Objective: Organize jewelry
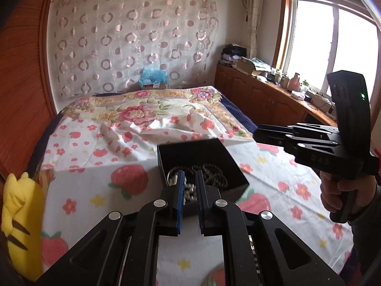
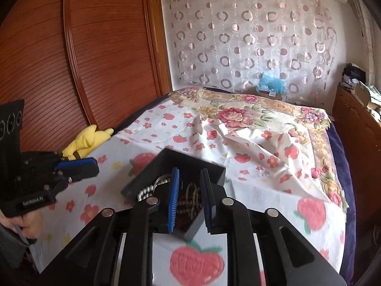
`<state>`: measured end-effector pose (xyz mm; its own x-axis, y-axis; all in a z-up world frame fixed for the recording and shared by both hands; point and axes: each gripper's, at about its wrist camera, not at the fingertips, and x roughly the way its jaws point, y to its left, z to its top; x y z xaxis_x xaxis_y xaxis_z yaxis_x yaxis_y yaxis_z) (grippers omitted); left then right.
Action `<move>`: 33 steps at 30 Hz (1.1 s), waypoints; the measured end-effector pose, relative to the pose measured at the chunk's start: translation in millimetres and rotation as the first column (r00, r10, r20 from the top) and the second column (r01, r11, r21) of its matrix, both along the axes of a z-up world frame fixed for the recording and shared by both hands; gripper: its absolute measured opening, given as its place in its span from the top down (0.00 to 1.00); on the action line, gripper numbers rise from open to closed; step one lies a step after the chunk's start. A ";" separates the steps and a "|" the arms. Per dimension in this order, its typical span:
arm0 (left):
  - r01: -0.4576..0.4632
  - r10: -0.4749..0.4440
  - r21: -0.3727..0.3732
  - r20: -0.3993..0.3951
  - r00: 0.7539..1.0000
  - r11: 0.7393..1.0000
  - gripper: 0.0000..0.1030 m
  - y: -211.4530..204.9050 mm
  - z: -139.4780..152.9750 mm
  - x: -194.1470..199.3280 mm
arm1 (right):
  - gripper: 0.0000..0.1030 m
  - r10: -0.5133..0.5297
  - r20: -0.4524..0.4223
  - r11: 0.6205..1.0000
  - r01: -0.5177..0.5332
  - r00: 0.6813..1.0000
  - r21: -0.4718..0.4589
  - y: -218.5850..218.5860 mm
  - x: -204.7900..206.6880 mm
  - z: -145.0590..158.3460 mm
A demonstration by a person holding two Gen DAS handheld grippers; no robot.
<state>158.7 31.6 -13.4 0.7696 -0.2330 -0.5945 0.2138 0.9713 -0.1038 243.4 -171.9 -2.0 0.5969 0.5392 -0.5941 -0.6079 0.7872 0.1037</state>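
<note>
One black box (image 1: 202,166) sits on the bed (image 1: 83,186). Inside it lie at least two strings of beads: one of silver beads (image 1: 189,190) and one of dark beads (image 1: 214,174); any further pieces in the tangle cannot be told apart. Two tongs are in view, the left tongs (image 1: 189,200) and the right tongs (image 2: 190,197). One yellow plush toy (image 1: 21,228) lies at the bed's edge. One blue bundle (image 1: 152,77) sits at the bed's head. One patterned curtain (image 1: 133,40) hangs on the wall.

Left wrist view low and close over the bed (image 1: 78,186), facing the curtained wall (image 1: 133,38) at 12 o'clock, right wrist view likewise, both sharing the black box (image 1: 202,157).
</note>
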 end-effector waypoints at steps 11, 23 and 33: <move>0.005 -0.005 0.029 -0.008 1.000 1.000 0.92 -11.4 -9.6 -49.5 | 0.80 -0.060 -0.007 0.998 0.060 0.998 -0.006 -39.7 -79.9 -19.3; 0.022 -0.020 0.015 -0.101 0.995 1.000 0.91 -30.5 -45.0 -74.1 | 0.80 -0.125 -0.046 0.992 0.124 0.991 -0.032 -74.9 -142.3 -55.0; 0.034 -0.027 0.044 -0.161 0.987 0.998 0.72 -49.8 -68.9 -65.5 | 0.67 -0.108 -0.081 0.993 0.104 0.991 -0.056 -74.4 -166.6 -86.5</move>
